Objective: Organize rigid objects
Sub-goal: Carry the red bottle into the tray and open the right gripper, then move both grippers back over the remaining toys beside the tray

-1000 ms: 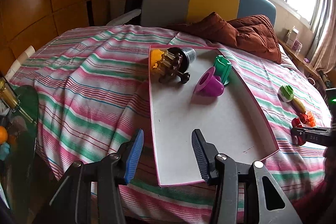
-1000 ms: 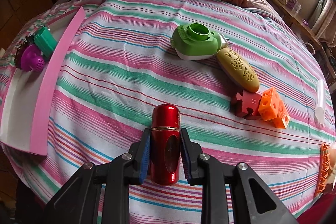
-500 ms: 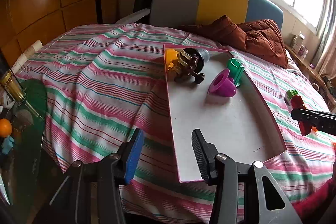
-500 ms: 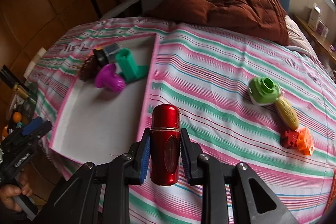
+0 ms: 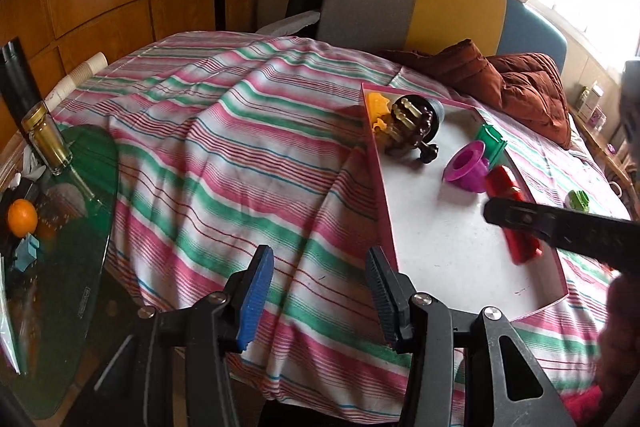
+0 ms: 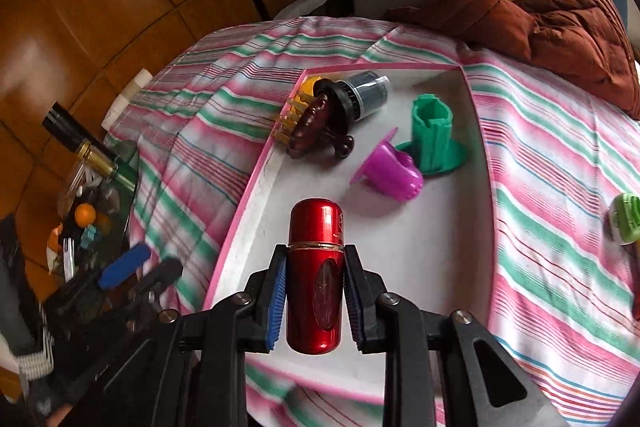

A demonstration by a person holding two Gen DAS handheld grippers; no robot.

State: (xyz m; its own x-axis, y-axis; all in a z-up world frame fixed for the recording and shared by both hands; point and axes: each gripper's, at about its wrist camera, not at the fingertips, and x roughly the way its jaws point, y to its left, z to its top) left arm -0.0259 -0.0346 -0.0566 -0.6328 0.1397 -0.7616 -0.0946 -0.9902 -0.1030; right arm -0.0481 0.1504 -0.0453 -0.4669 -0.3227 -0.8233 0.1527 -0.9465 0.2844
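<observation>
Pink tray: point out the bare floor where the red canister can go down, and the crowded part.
The pink tray is bare across its near half, from the purple cup back to the near rim. The far end is crowded: purple cup, green piece and brown brush. The right gripper holds the red canister.

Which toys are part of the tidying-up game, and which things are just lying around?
Part of the job:
red canister in the right gripper
pink tray
purple cup
green holder

Just lying about:
orange
brown quilted jacket
glass bottle
</observation>
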